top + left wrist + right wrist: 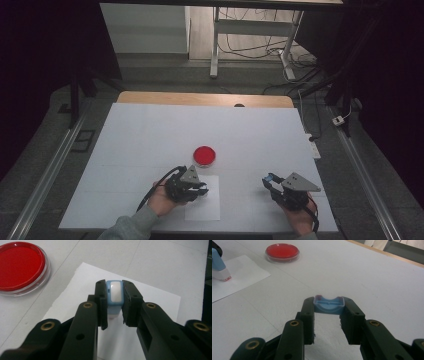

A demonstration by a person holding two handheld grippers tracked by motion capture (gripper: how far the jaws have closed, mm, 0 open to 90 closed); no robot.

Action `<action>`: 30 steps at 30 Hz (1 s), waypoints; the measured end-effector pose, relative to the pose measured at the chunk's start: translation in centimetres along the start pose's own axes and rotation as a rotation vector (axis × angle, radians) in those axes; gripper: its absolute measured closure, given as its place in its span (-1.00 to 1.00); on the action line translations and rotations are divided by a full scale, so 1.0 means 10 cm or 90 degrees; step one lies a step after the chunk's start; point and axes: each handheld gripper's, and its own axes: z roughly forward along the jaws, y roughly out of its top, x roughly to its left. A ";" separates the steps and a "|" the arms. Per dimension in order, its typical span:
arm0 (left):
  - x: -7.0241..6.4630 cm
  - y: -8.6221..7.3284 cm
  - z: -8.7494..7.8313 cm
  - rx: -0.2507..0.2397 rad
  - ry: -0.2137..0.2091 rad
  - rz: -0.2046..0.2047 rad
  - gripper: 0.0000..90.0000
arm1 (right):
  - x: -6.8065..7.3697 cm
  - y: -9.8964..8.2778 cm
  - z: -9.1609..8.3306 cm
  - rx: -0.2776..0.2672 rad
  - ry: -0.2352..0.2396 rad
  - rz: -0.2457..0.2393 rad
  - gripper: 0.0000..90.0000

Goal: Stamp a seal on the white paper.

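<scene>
My left gripper (115,285) is shut on a small blue stamp (115,296) with a white top, held over a white sheet of paper (155,305). In the right gripper view the stamp (218,266) stands tilted, its red-edged base at the paper (242,275); whether it touches I cannot tell. My right gripper (329,301) is shut on the stamp's blue cap (329,305), just above the table. In the high view the left gripper (202,190) is over the paper (202,207), and the right gripper (267,181) is off to its right.
A round clear dish with a red ink pad (204,155) sits just beyond the paper, also seen as the red pad (20,265) and the red pad (282,251). The white table top (150,130) ends in a wooden strip (200,98) at the far side.
</scene>
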 end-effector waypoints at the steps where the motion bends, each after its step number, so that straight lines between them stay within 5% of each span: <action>1: 0.00 0.00 0.00 -0.001 0.001 0.000 0.70 | 0.00 0.00 0.00 0.000 0.000 0.000 0.44; 30: -0.02 -0.03 0.00 -0.010 0.008 0.005 0.70 | 0.00 0.00 0.01 0.002 -0.001 -0.002 0.44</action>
